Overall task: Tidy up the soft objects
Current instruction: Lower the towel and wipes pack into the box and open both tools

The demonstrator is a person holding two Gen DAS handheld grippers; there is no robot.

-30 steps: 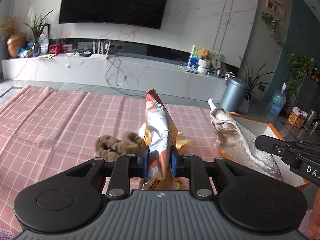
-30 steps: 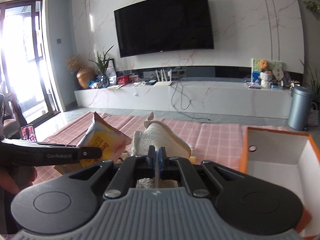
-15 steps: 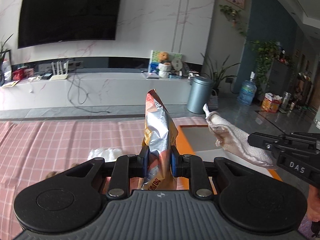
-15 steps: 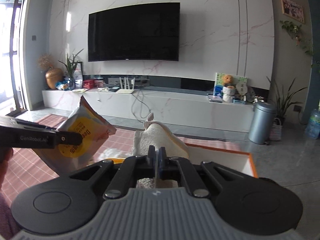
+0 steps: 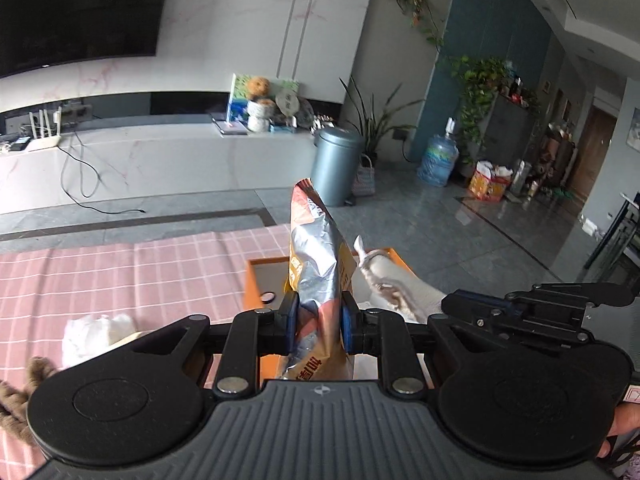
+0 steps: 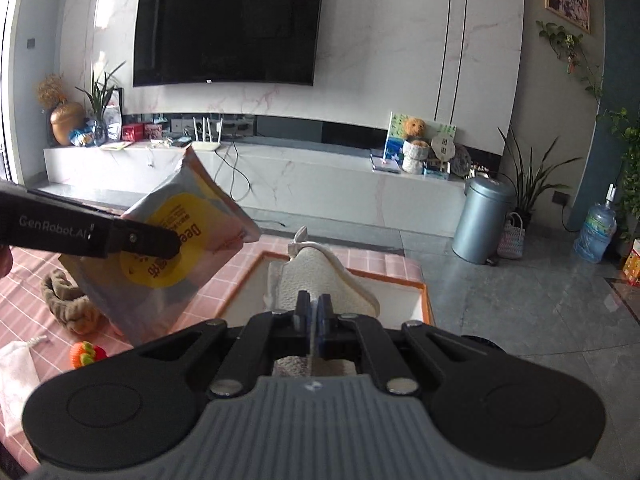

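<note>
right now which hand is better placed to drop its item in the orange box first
Right, probably. The right hand-held gripper holds the cream towel already over the orange box; the left hand-held gripper grips the snack bag, seemingly over the pink cloth.

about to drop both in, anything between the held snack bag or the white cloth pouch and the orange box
Nothing visible blocks either. The left gripper holds the foil snack bag above the near edge of the white-lined orange box. The right gripper holds the white fleecy pouch over the box's open interior, where nothing shows.
</note>
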